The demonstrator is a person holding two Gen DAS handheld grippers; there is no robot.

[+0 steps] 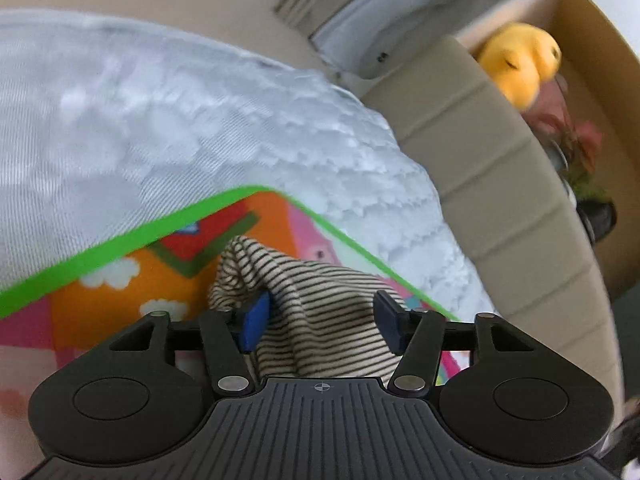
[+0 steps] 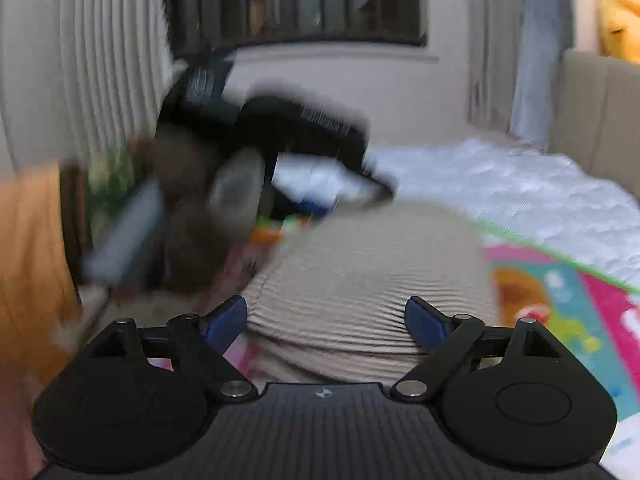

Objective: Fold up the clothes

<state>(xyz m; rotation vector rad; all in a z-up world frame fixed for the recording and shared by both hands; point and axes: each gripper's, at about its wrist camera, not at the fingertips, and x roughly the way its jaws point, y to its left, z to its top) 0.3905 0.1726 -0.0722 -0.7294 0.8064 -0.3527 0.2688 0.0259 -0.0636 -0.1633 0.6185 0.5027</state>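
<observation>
Left gripper [image 1: 320,320], low centre of its frame, has its blue pads [image 1: 254,322] spread, with a bunched peak of the striped garment [image 1: 320,304] rising between them; the cloth touches the left pad, but I see a gap at the right pad, so I judge nothing is clamped. Right gripper [image 2: 326,322], low centre of its own frame, likewise stands released, its pads flanking a ridge of the same garment, which spreads toward mid-frame over the colourful play mat [image 1: 120,276]. Mat and garment lie on the white quilted mattress [image 1: 160,120]. In the right view my left gripper appears as a dark smear at centre left, so its position there is unreadable.

Risks, as I judge them: closing on only the top ply would leave the lower layer behind and skew the fold; the slack fabric may slip off the pads; the green mat edge [image 1: 120,240] could be pinched along with the cloth.
</observation>
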